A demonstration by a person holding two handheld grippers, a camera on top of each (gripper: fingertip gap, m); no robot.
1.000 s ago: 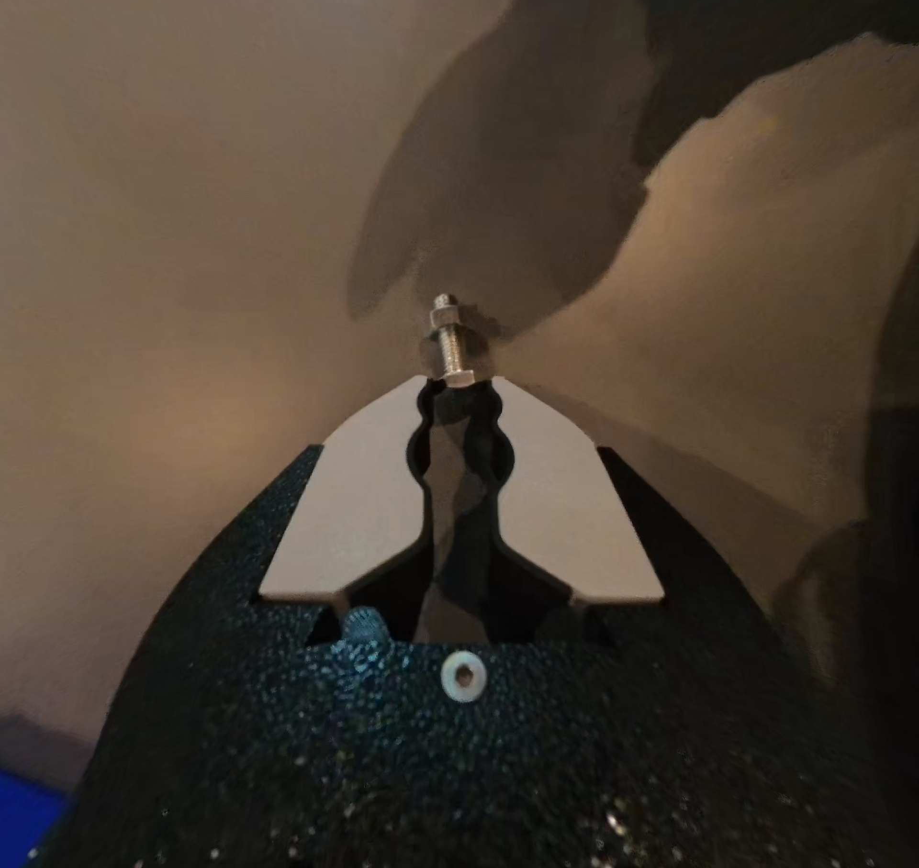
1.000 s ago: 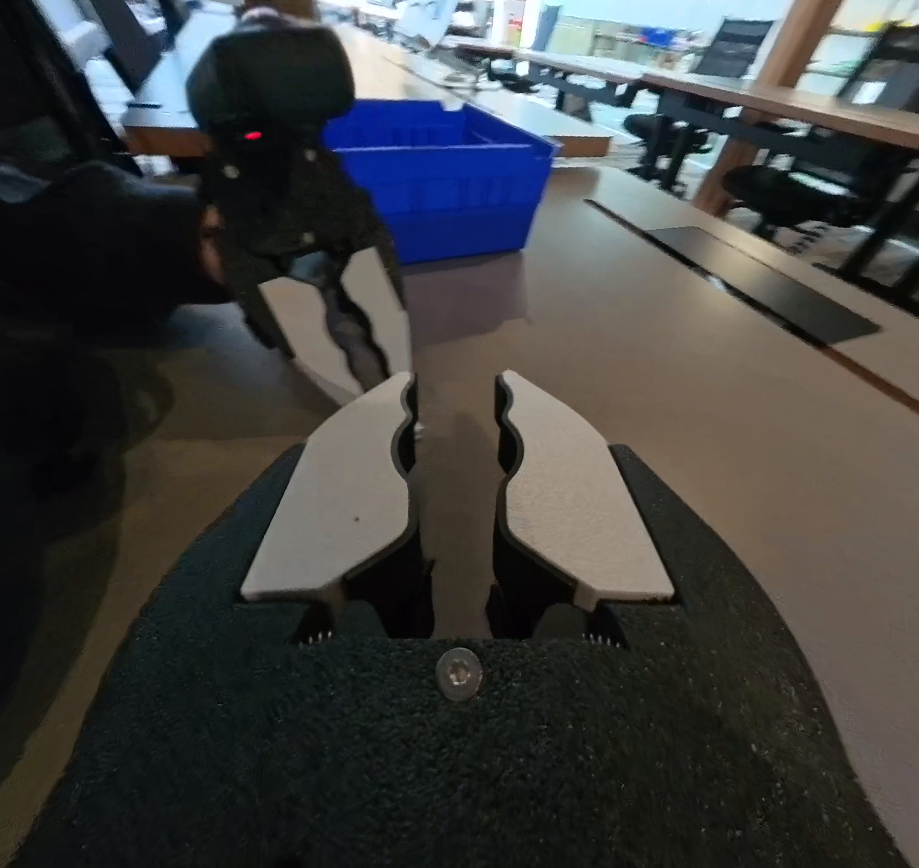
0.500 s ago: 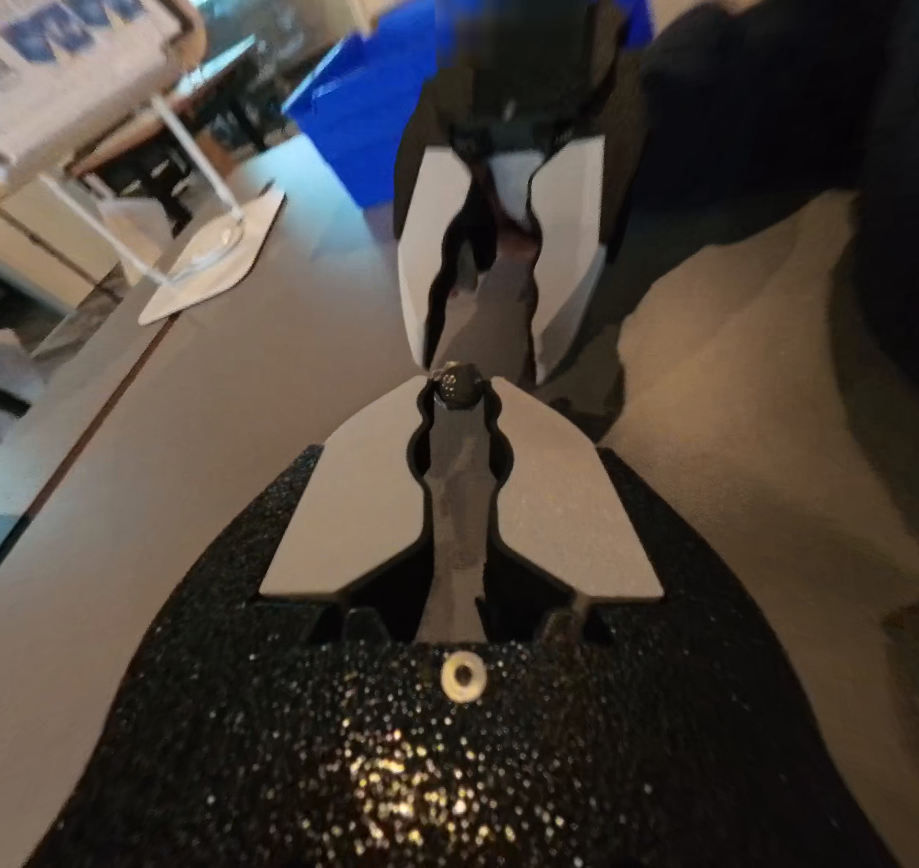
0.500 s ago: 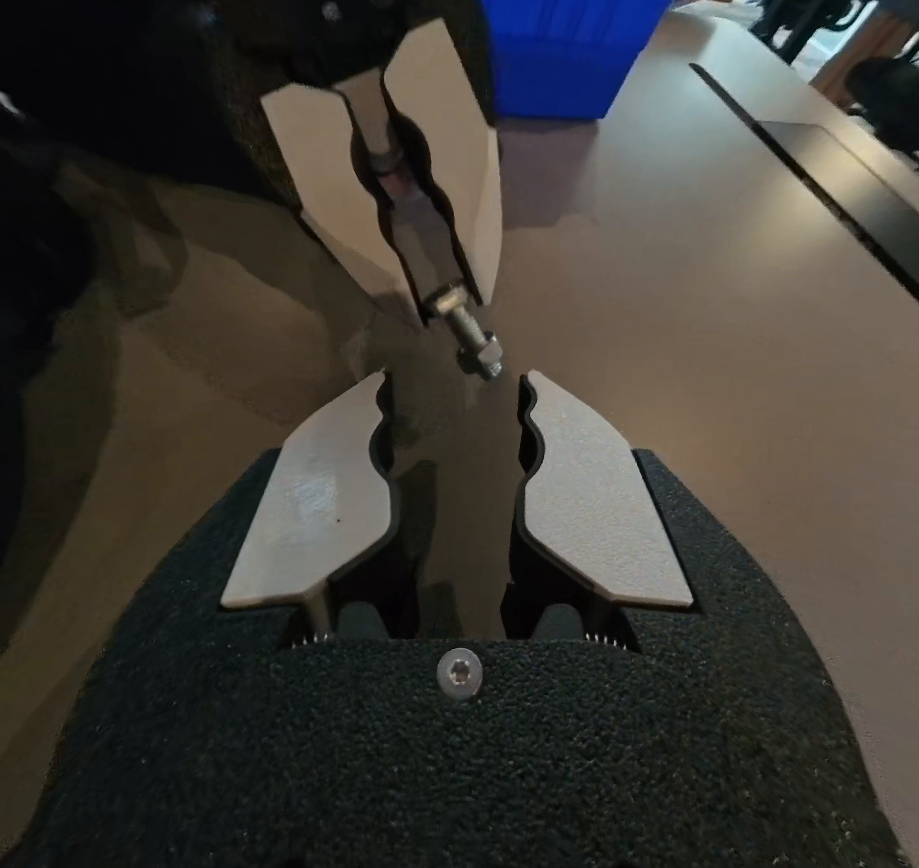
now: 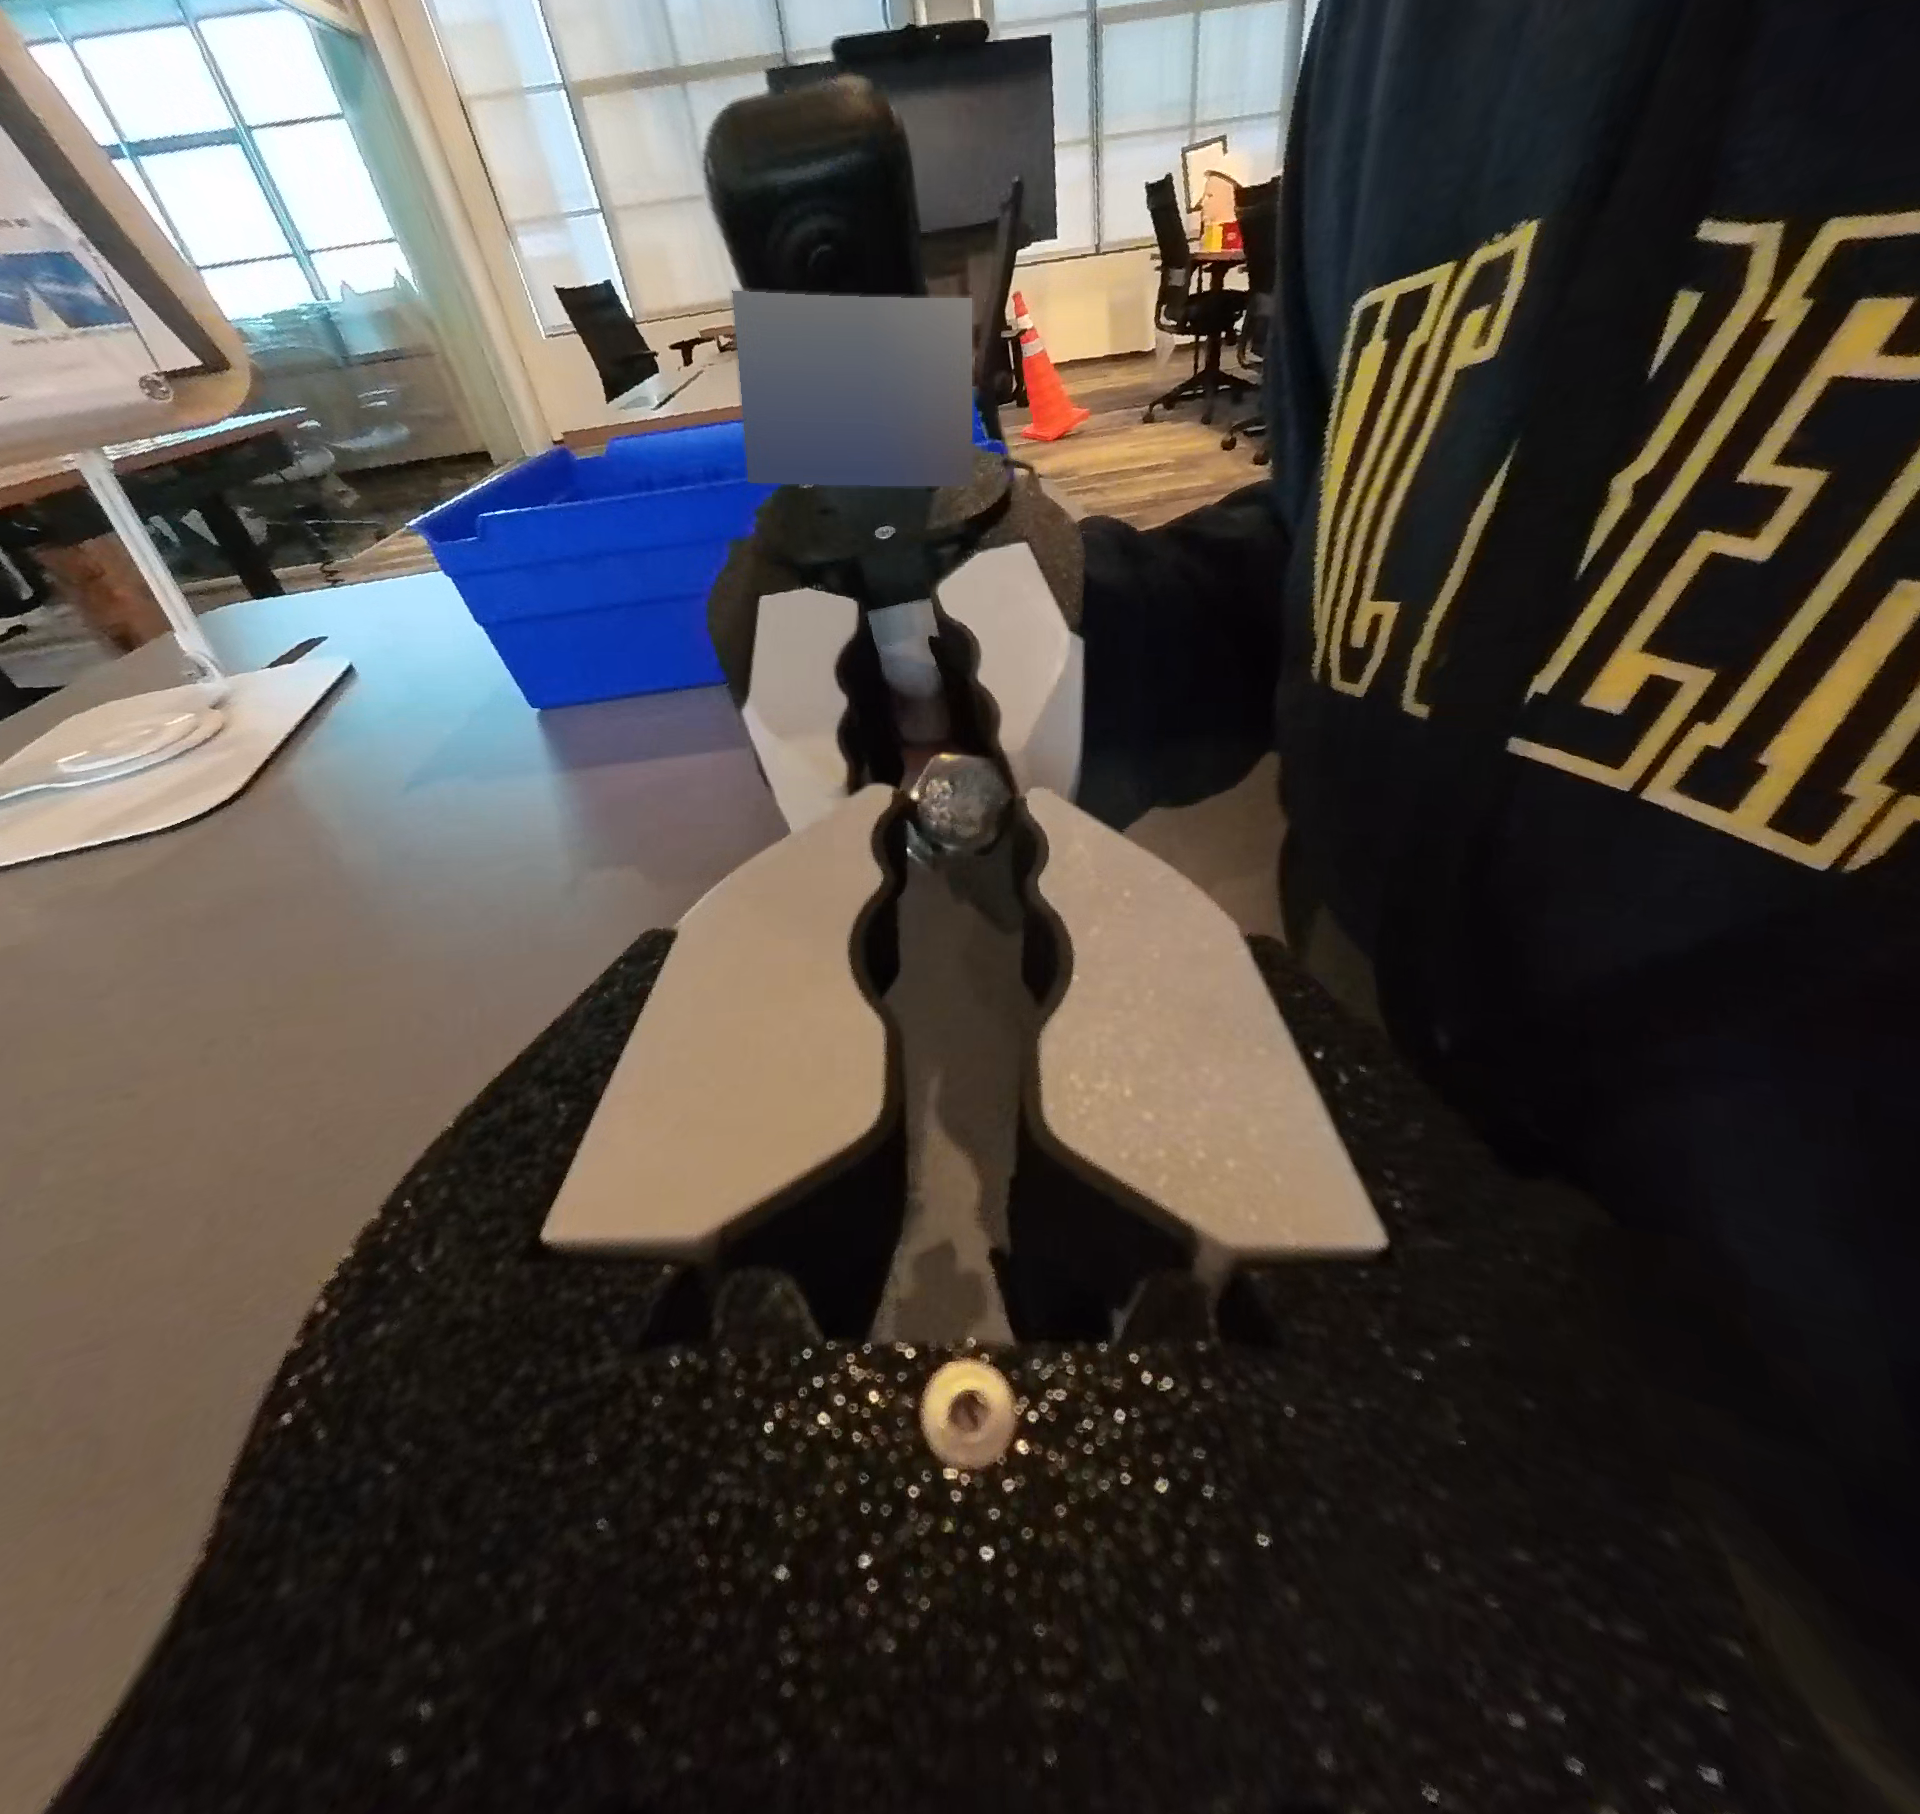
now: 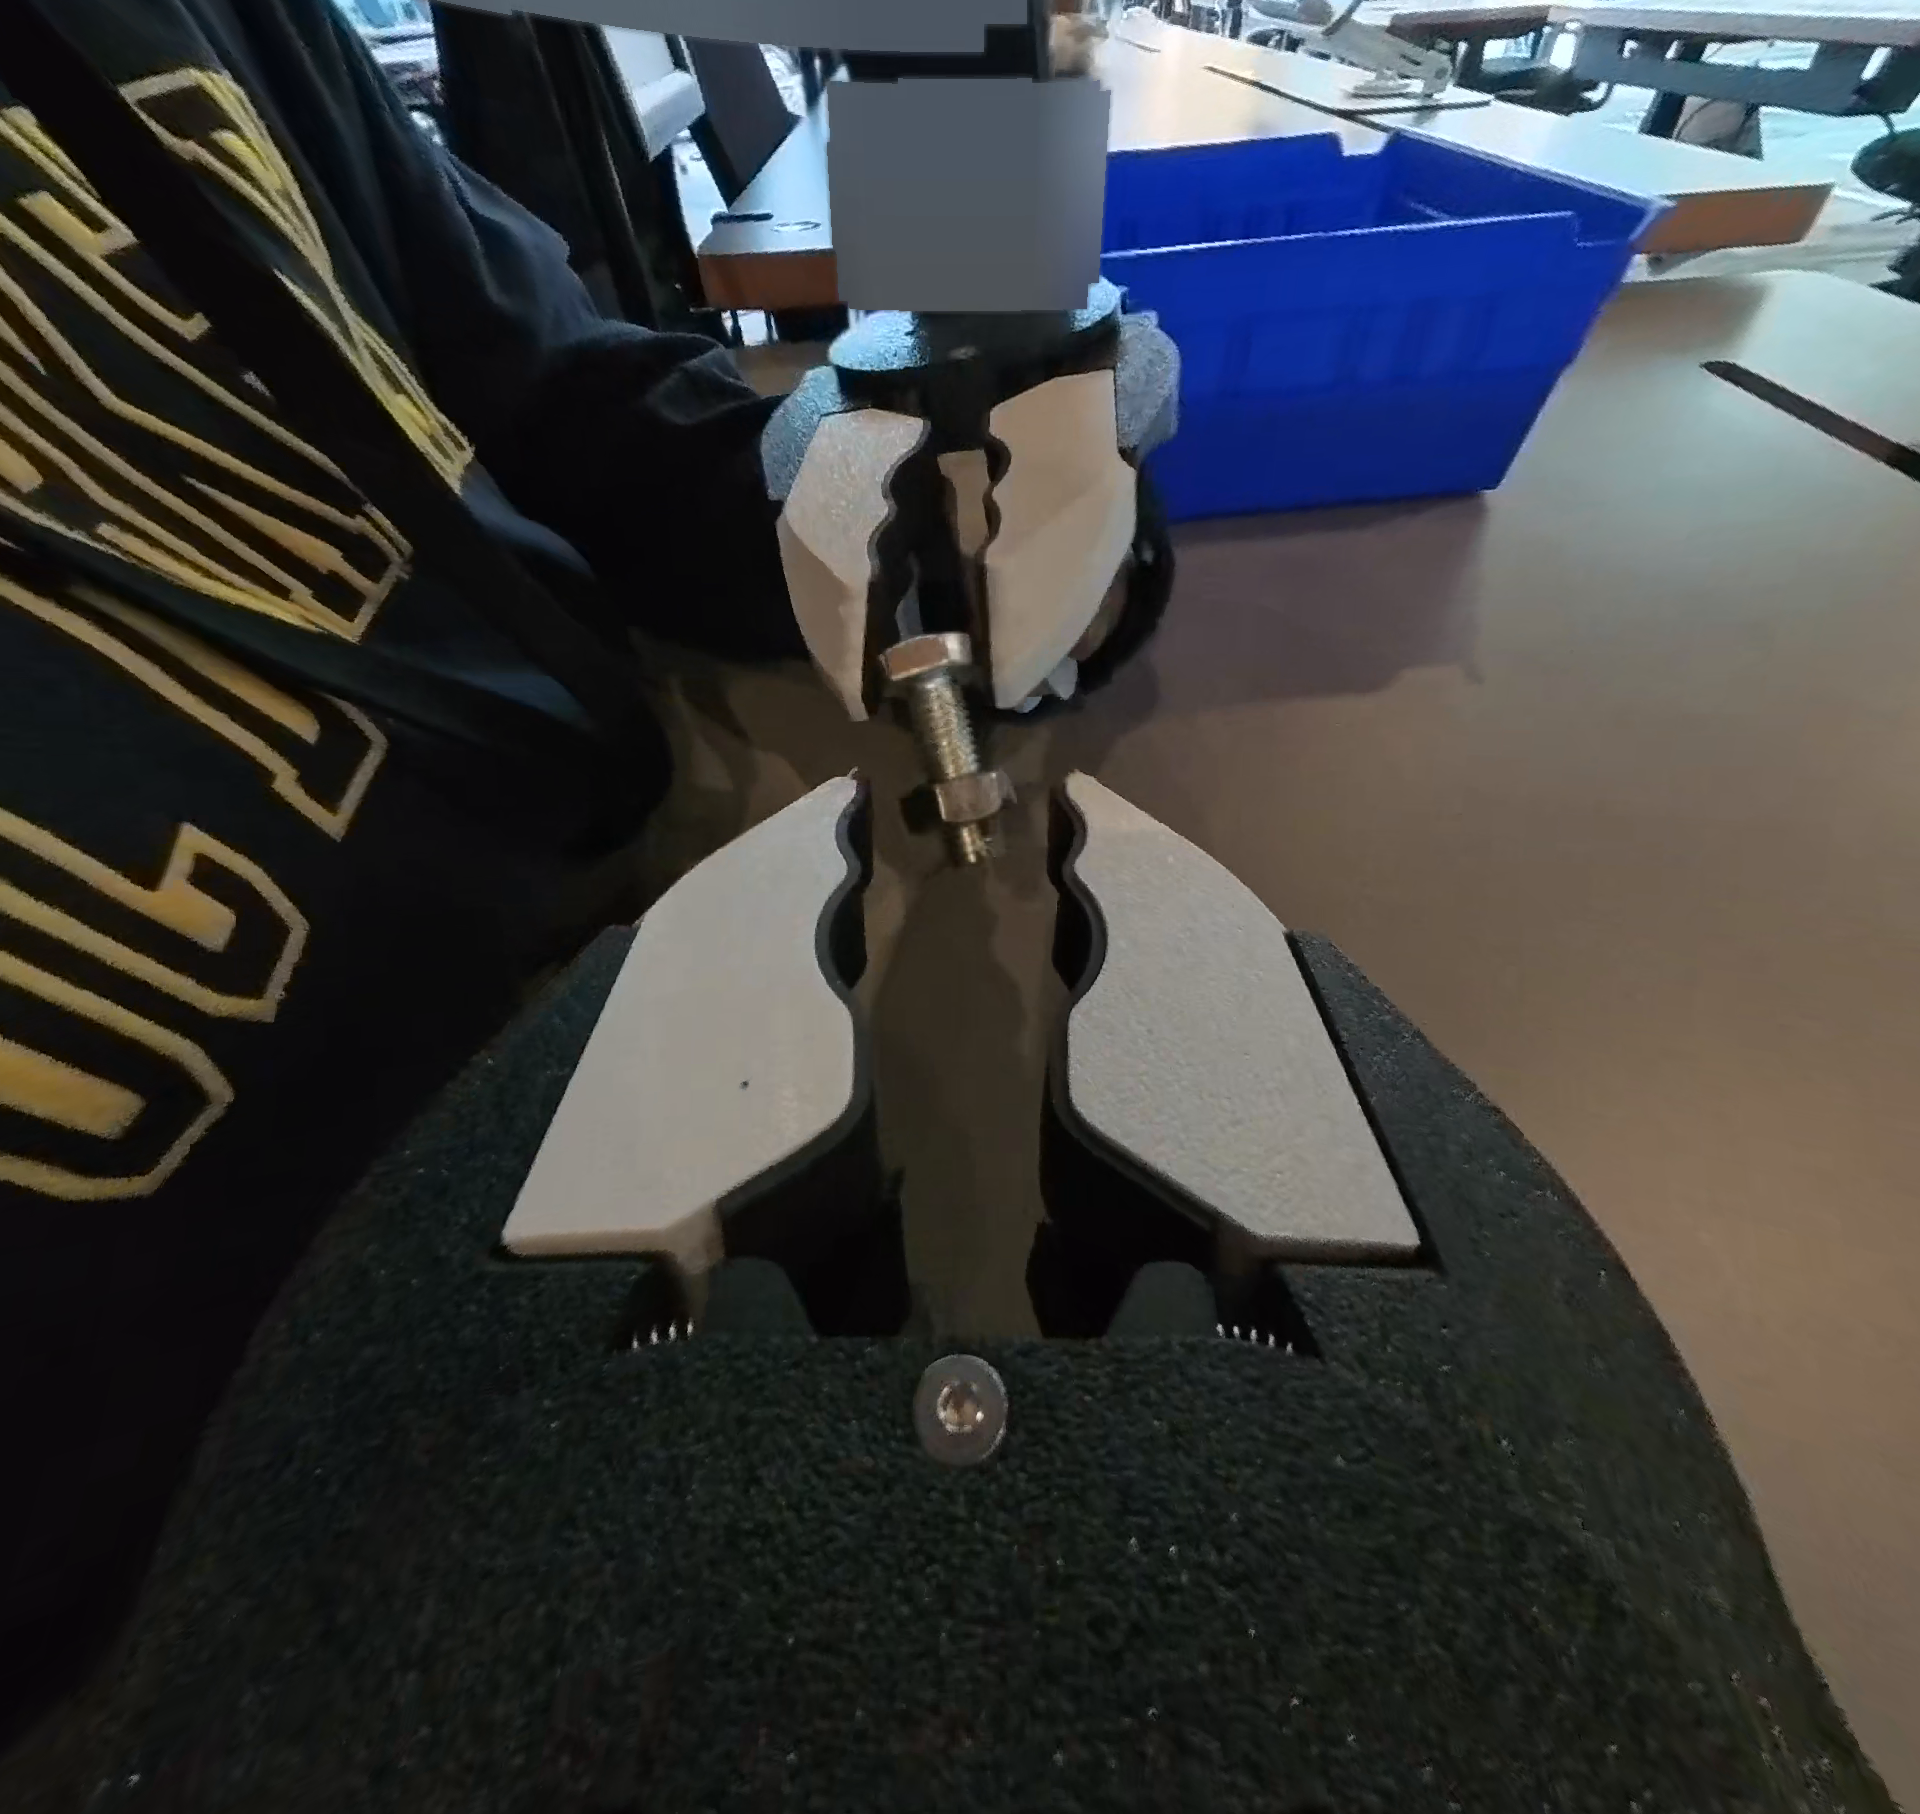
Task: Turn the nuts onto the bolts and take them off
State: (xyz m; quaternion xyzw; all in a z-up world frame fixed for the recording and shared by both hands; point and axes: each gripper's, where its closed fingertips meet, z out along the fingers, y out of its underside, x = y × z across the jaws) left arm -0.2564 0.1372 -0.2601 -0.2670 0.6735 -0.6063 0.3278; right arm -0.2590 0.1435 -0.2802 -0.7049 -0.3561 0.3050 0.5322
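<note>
- Left wrist view: left claw [image 5: 958, 808] is clenched on the hexagonal head of the silver steel bolt [image 5: 958, 803], held clear above the grey counter [image 5: 260, 933]; the shank is pointed away, presumably to offer the nut. The right claw [image 5: 914, 725] is faced opposite.
- Right wrist view: right claw [image 6: 961, 808] is released, its white fingers [image 6: 727, 1016] flanking the small silver hex nut [image 6: 966, 800] near the thread's end, untouched; closing for a turn is judged next. A blue plastic bin [image 6: 1351, 330] is stood behind.

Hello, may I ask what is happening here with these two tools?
A person holds a gripper in each hand above a table. The left gripper is shut on the head of a bolt and points it at the right gripper. The right gripper is open, its fingers either side of the nut near the bolt's tip. A blue bin stands behind.
</note>
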